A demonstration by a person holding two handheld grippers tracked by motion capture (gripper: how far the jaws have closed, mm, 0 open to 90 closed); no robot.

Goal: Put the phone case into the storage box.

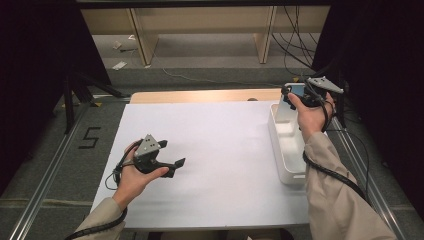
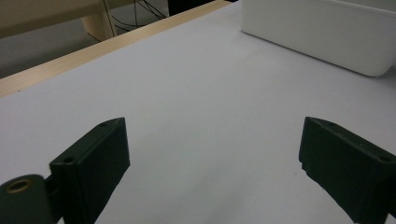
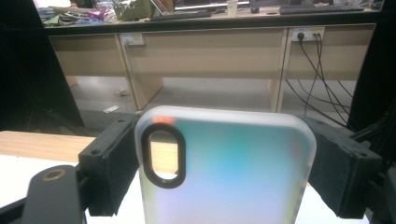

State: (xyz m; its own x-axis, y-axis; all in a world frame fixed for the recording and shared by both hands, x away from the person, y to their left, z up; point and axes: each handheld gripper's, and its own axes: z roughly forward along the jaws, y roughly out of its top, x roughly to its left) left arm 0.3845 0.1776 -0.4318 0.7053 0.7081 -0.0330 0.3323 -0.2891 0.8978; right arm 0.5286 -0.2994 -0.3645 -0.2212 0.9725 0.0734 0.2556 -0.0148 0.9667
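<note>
Currently right tool [image 3: 224, 172] clamps a phone case [image 3: 224, 168] by both edges, held above the white bin's [image 1: 286, 150] far end. Left tool [image 2: 212, 163]: jaws wide w/ nothing between, low over the white tabletop [image 1: 220, 150].

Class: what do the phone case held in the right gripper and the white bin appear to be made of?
Phone case: probably frosted, translucent plastic or silicone; the table edge shows through its camera cutout.
White bin: likely matte moulded plastic; smooth walls, rounded corners.
</note>
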